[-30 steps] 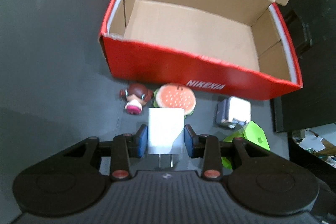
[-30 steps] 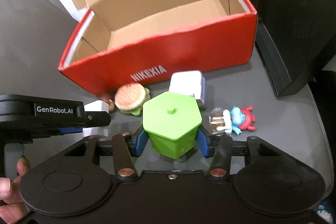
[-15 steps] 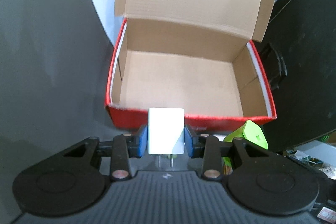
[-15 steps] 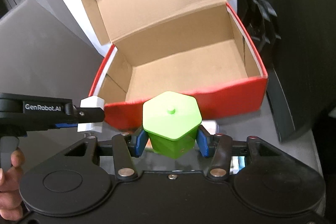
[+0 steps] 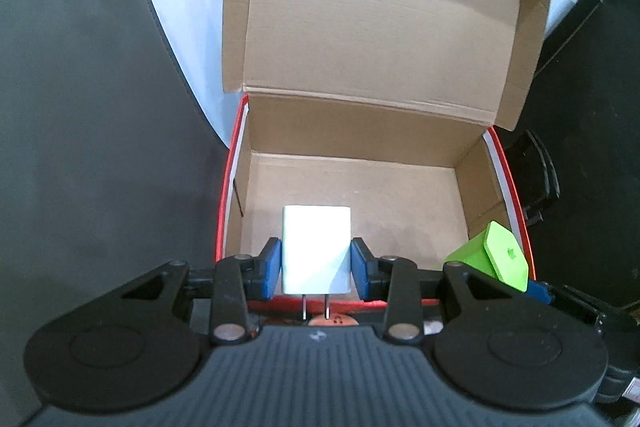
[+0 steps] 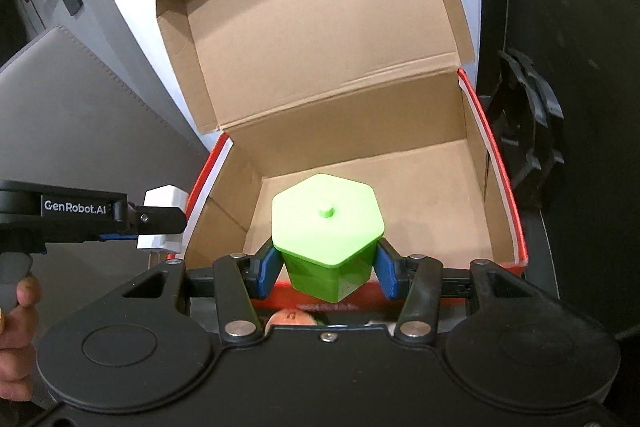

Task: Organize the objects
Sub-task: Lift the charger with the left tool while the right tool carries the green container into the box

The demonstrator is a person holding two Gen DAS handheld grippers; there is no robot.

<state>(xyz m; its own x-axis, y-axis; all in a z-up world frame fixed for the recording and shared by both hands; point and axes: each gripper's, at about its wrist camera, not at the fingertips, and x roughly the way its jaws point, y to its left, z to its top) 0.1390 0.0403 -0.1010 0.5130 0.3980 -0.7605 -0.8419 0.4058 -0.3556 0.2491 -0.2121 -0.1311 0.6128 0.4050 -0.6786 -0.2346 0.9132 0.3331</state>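
Grey tabletop (image 5: 100, 147) carries the open red cardboard box (image 5: 360, 195), lid propped back. Over its front wall, my left gripper (image 5: 316, 265) pinches the white plug-in charger (image 5: 316, 251) and my right gripper (image 6: 327, 269) clamps the green hexagonal lidded pot (image 6: 328, 243), both poised for dropping inside.

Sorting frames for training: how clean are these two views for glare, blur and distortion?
Left wrist: white charger is overexposed, its front face featureless; fisheye bows the box lid. Right wrist: green container is sharp and evenly lit; box edges curve.
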